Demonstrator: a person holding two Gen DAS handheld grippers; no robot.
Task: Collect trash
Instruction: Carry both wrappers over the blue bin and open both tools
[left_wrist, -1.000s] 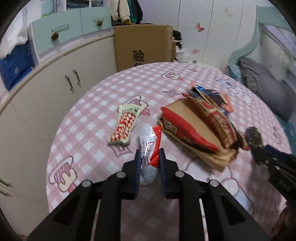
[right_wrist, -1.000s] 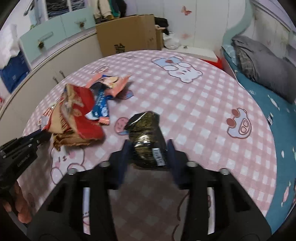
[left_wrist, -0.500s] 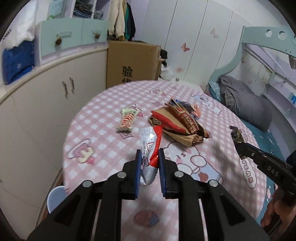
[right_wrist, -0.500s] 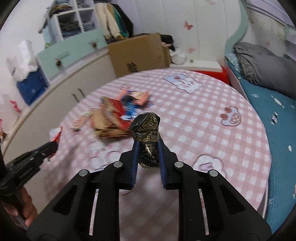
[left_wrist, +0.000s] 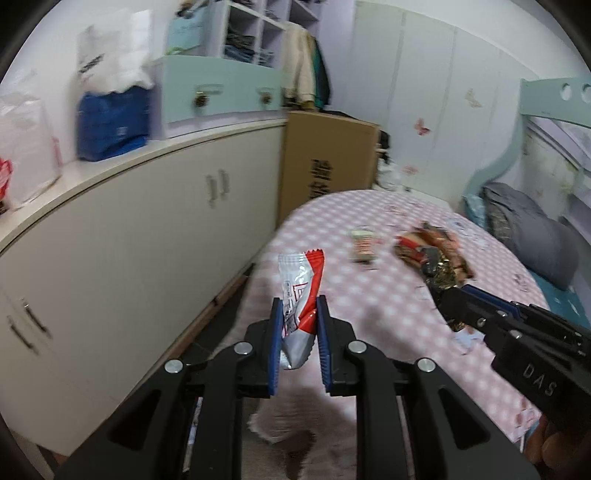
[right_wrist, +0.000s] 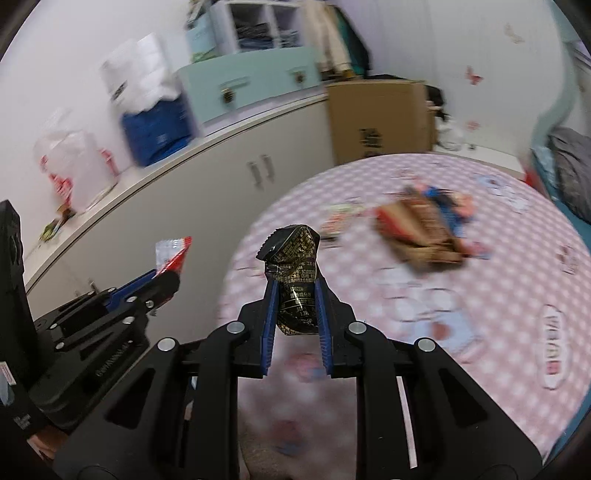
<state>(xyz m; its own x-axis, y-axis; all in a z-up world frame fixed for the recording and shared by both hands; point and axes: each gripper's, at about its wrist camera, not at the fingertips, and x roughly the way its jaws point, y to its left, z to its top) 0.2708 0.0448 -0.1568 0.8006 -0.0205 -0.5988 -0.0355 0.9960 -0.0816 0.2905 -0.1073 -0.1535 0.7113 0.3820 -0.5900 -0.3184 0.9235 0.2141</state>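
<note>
My left gripper (left_wrist: 298, 306) is shut on a white and red snack wrapper (left_wrist: 301, 291) and holds it in the air off the table's near left edge. My right gripper (right_wrist: 294, 291) is shut on a black and gold wrapper (right_wrist: 293, 273), also lifted above the table's near edge. The right gripper also shows in the left wrist view (left_wrist: 447, 295), and the left gripper in the right wrist view (right_wrist: 166, 280). More wrappers lie in a pile (left_wrist: 432, 251) on the round pink checked table (left_wrist: 369, 295), with a single red and white wrapper (left_wrist: 364, 245) beside the pile.
A long cream cabinet (left_wrist: 110, 236) runs along the left of the table, with bags (left_wrist: 110, 125) on top. A cardboard box (left_wrist: 328, 162) stands behind the table. A bed with grey bedding (left_wrist: 528, 229) is on the right.
Both grippers have pulled back and swung left with their wrappers. The table and the pile now look farther away and the cabinet fills more of both views.
</note>
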